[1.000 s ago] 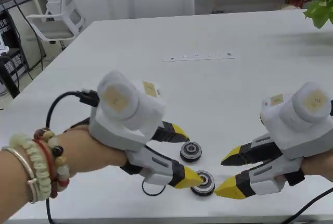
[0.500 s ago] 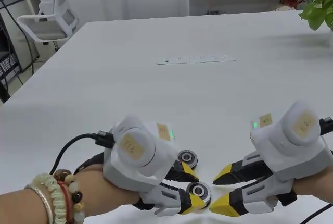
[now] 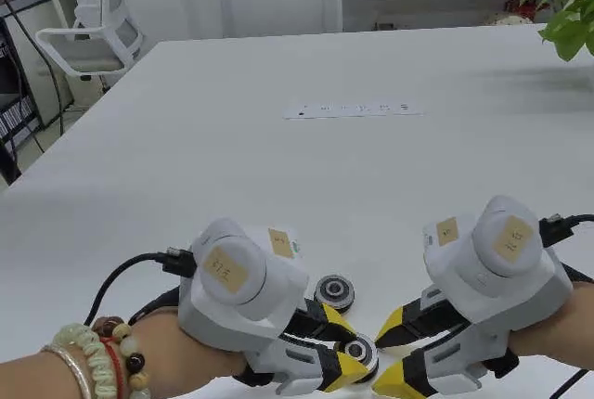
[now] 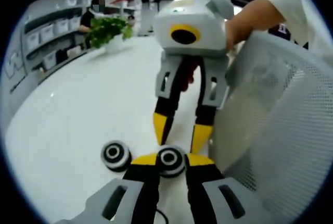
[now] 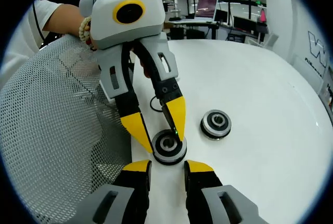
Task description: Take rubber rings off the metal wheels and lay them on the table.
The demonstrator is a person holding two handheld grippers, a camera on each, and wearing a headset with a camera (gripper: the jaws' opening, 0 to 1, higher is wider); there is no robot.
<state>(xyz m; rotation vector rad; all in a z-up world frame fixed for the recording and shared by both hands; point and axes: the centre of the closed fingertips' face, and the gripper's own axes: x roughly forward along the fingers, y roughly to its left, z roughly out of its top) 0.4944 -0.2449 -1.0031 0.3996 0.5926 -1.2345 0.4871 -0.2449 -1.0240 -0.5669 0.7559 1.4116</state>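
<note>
- The left gripper is clamped on the near wheel, with a yellow tip pressed to each side of it.
- The right gripper has its jaws parted and holds nothing. Its tips sit just right of that wheel.
- The near wheel sits at the near edge of the white table.
- The far wheel lies flat, just beyond and slightly left, untouched.
- Both wheels show a dark outer band.

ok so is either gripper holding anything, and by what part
The left gripper clamps the near wheel across its outer rim, one jaw each side. The right gripper holds nothing, jaws apart.
</note>
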